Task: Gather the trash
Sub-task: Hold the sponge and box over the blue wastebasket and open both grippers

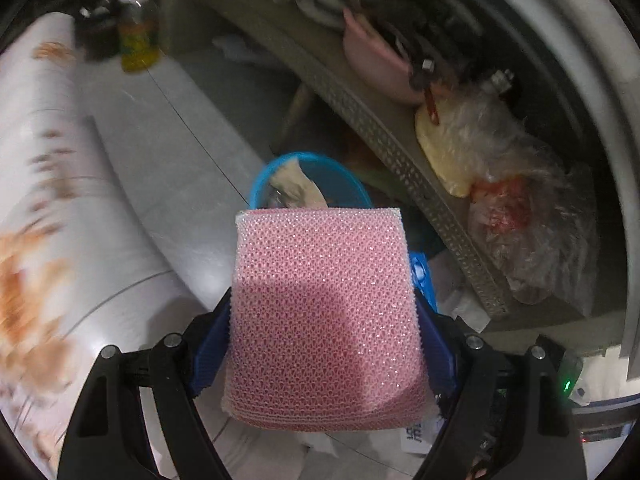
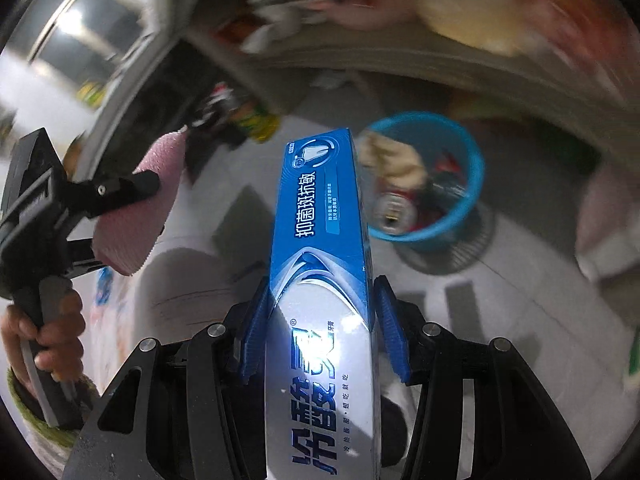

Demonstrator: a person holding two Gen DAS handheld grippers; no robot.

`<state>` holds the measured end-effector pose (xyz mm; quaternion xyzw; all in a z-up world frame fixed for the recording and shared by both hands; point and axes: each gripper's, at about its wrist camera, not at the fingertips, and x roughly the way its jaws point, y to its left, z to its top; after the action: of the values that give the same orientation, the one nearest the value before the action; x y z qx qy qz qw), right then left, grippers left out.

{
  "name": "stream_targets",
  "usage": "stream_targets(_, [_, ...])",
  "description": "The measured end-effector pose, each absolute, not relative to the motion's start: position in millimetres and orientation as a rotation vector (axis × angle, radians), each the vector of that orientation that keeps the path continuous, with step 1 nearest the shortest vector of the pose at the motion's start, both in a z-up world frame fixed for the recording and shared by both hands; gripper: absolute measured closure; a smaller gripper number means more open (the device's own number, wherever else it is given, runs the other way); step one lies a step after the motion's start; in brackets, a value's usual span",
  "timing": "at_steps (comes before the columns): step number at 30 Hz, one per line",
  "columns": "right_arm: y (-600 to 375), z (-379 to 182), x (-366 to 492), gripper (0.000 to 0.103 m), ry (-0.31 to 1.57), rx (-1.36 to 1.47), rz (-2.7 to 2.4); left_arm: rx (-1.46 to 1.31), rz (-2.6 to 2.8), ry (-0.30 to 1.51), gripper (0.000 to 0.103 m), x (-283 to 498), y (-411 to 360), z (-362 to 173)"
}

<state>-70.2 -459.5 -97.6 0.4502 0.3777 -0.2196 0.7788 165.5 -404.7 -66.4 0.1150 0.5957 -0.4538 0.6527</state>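
My left gripper (image 1: 324,320) is shut on a pink mesh sponge (image 1: 324,300), which fills the gap between its blue pads. Just beyond the sponge, on the floor, stands a blue trash basket (image 1: 344,168) with crumpled paper in it. My right gripper (image 2: 320,320) is shut on a long blue and white toothpaste box (image 2: 320,260) that points toward the same blue basket (image 2: 468,208), which holds paper, a can and dark scraps. In the right wrist view the left gripper (image 2: 132,200) with the pink sponge (image 2: 140,208) is at the far left, held by a hand (image 2: 44,340).
A perforated metal shelf (image 1: 384,140) runs along the right, bearing plastic bags (image 1: 500,184) and a pink bowl (image 1: 376,60). A yellow bottle (image 1: 138,36) stands on the pale tiled floor (image 1: 168,152) at the back. A white patterned surface (image 1: 44,208) lies at the left.
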Motion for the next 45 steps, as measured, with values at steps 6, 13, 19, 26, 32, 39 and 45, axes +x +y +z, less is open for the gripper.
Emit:
stream_targets(6, [-479.1, -124.5, -83.8, 0.055, 0.829, 1.045, -0.524, 0.376, -0.973, 1.452, 0.023, 167.5, -483.7, -125.6])
stream_targets(13, [-492.4, -143.2, -88.2, 0.055, 0.845, 1.097, -0.551, 0.375, -0.942, 1.519, 0.022, 173.2, -550.3, -169.5])
stream_targets(19, [-503.9, -153.1, -91.4, 0.055, 0.858, 1.116, -0.579, 0.258, -0.956, 1.521, 0.011, 182.7, -587.6, -183.7])
stream_targets(26, [-514.5, -155.9, -76.1, 0.055, 0.876, 1.064, -0.604, 0.222, -1.004, 1.48, 0.011, 186.7, -569.5, -151.7])
stream_targets(32, [-539.2, -162.1, -22.6, 0.054, 0.915, 0.929, -0.605, 0.234, -1.065, 1.382, 0.011, 192.0, -515.9, -84.2])
stream_targets(39, [-572.4, -193.5, 48.2, 0.026, 0.995, 0.691, -0.687, 0.291, -1.079, 1.256, 0.011, 185.9, -429.3, -22.8])
stream_targets(45, [-559.6, -186.7, 10.4, 0.026, 0.948, 0.679, -0.749, 0.243, -1.074, 1.212, 0.011, 174.1, -347.5, -5.5])
